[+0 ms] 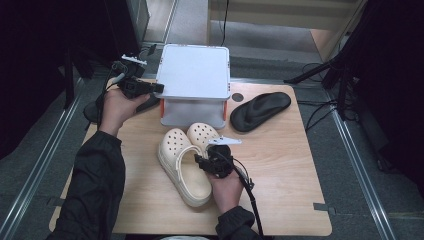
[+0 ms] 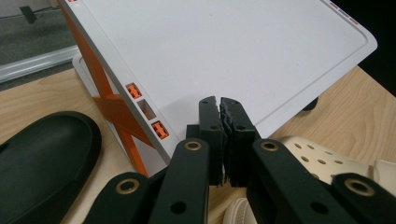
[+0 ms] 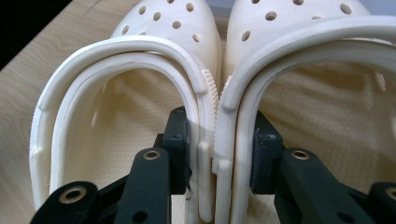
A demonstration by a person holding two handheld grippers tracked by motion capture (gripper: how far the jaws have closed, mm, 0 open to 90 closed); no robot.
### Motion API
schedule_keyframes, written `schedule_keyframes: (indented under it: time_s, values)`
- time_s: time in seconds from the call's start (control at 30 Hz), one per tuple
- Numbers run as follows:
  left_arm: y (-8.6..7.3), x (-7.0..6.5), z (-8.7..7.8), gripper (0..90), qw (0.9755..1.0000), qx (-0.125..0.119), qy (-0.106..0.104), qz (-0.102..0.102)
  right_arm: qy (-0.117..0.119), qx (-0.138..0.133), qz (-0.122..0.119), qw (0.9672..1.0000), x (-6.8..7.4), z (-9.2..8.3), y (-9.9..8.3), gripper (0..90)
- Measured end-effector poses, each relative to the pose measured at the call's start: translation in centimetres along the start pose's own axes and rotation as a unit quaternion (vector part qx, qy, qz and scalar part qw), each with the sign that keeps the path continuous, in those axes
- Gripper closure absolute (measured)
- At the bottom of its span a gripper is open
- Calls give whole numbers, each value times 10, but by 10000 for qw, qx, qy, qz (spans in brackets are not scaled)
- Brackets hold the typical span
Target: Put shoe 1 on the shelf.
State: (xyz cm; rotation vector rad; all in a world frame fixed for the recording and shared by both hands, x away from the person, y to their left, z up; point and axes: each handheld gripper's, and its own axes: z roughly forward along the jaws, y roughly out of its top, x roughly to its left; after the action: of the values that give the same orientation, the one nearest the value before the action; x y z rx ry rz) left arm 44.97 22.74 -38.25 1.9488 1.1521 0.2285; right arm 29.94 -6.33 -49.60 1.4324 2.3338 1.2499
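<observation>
From up high I see my right claw (image 1: 204, 161) set down between the two cream perforated foam clogs (image 1: 181, 165) that lie side by side on the light wooden bench (image 1: 280, 170), toes pointing toward the white plastic two-tier shoe rack with orange cross braces (image 1: 194, 70). In the right gripper view one jaw sits inside each shoe, and the two inner walls with their ridged heel straps stand pressed together between the pads. The pads are on those walls, so I read this claw as gripping the pair of clogs by their touching inner sides. The pair is just in front of the rack, near the bench's middle.

My left claw (image 2: 219, 105) is closed, pads meeting with nothing between them. It hovers beside the rack's left edge, near its top shelf.

As for holders: the rack's flat top shelf is bare, and the lower tier, as far as I can see into it from above, carries nothing that I can make out. One black moulded slipper (image 1: 260, 110) lies on the bench to the right of the rack, apart from it. Another black slipper (image 2: 44, 158) lies at the rack's left foot, under my left hand.

I can read no brand mark, label or lettering on the clogs, the slippers or the rack.
</observation>
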Motion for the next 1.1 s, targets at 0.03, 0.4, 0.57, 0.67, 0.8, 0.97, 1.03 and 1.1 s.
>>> schedule_keyframes:
  time_s: [0.03,0.4,0.57,0.67,0.8,0.97,1.03,1.1]
  values:
    - [0,0,0,883,10000,-21,15,28,0,0,0,10000,0,0,0,669]
    - [0,0,0,886,10000,-23,-15,-21,79,-44,-22,10000,-2,-7,23,668]
    - [-1,0,0,887,10000,-31,-10,-1,3,-48,-144,9999,-3,-2,38,668]
    - [-1,1,0,887,10000,-38,-17,0,-79,-43,-164,9998,-7,2,48,669]
    - [-1,1,0,888,10000,-37,-18,0,-154,-42,-183,9997,-11,8,57,669]
    - [-1,1,0,888,10000,-45,-39,-8,-242,-68,-147,9996,-16,20,72,668]
    - [-1,1,1,888,10000,-72,-37,8,-324,-86,-90,9994,-21,30,80,668]
    - [-1,2,0,888,10000,-65,-56,5,-386,-106,-81,9992,-23,37,83,669]
